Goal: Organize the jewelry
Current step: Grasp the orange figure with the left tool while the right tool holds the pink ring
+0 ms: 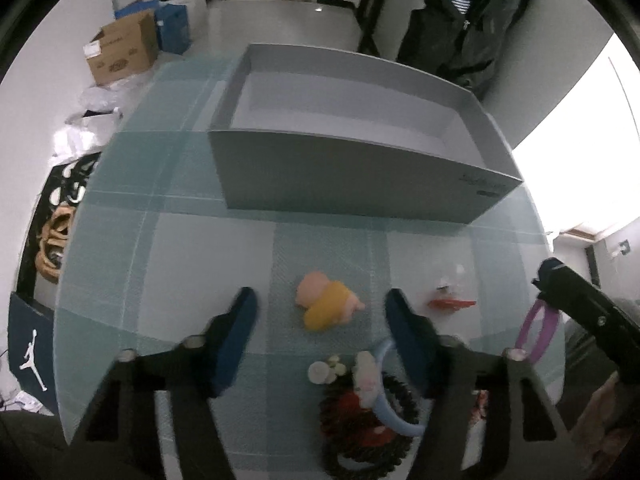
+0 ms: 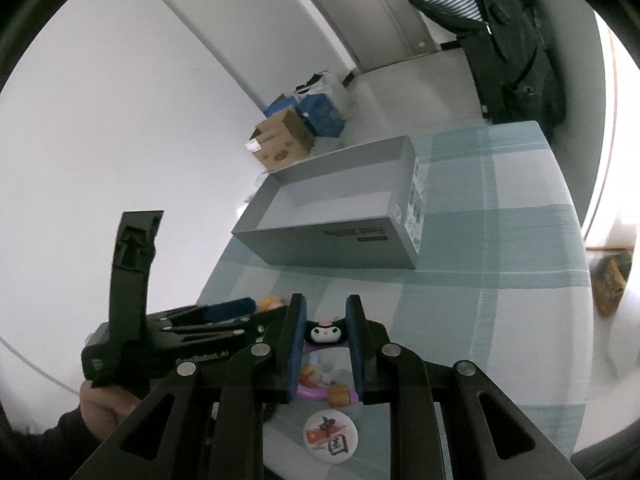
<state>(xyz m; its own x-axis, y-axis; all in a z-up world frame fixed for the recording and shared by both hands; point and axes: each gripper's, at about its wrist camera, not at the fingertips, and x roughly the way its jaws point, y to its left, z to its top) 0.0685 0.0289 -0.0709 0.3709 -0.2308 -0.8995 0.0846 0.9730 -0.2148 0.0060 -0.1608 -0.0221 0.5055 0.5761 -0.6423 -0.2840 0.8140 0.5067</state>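
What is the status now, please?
Left hand-held gripper open, above pig toy. Right hand-held gripper shut on purple bracelet. Grey box empty, path clear.

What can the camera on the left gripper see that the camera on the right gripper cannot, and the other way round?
Only the left view shows the pink and yellow toy, the black beaded bracelet and the light blue ring lying on it. Only the right view shows the round badge and the cartoon charm on the purple bracelet that the right gripper clamps. Both show the open grey box, the checked tablecloth and the cardboard carton on the floor.
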